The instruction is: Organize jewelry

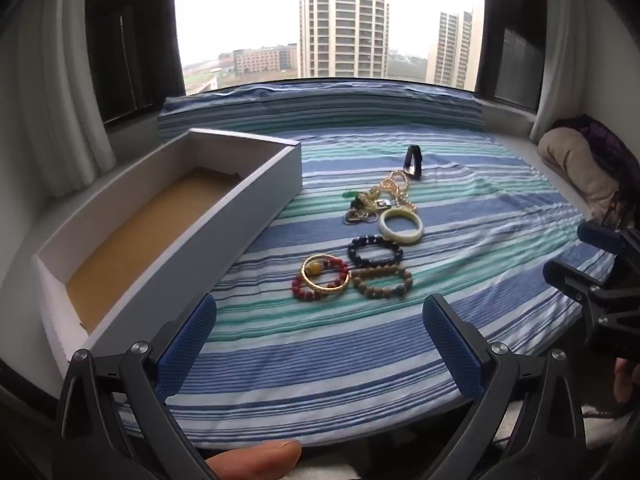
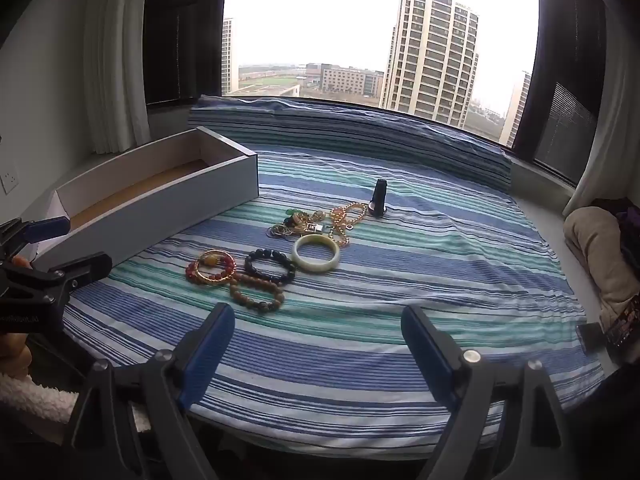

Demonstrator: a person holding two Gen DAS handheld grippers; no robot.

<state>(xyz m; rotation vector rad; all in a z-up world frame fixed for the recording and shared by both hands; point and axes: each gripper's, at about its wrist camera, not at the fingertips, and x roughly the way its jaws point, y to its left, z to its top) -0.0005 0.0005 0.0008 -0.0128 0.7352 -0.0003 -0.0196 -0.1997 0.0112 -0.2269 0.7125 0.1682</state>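
Jewelry lies in a cluster on the striped cloth (image 1: 360,340). There is a red bead bracelet with a gold bangle (image 1: 323,278) (image 2: 212,267), a brown bead bracelet (image 1: 382,282) (image 2: 258,292), a dark bead bracelet (image 1: 375,251) (image 2: 270,266), a pale jade bangle (image 1: 401,226) (image 2: 316,258) and a tangle of gold chains (image 1: 384,196) (image 2: 320,220). A long white open box (image 1: 256,196) (image 2: 188,200) with a brown floor stands to the left. My left gripper (image 1: 320,344) and right gripper (image 2: 316,344) are both open and empty, short of the jewelry.
A small black cone-shaped object (image 1: 412,162) (image 2: 378,198) stands behind the chains. A beige cushion (image 1: 576,168) (image 2: 600,248) lies at the right. A window (image 2: 380,20) runs behind the cloth. The cloth's front edge (image 2: 340,444) drops off near the grippers.
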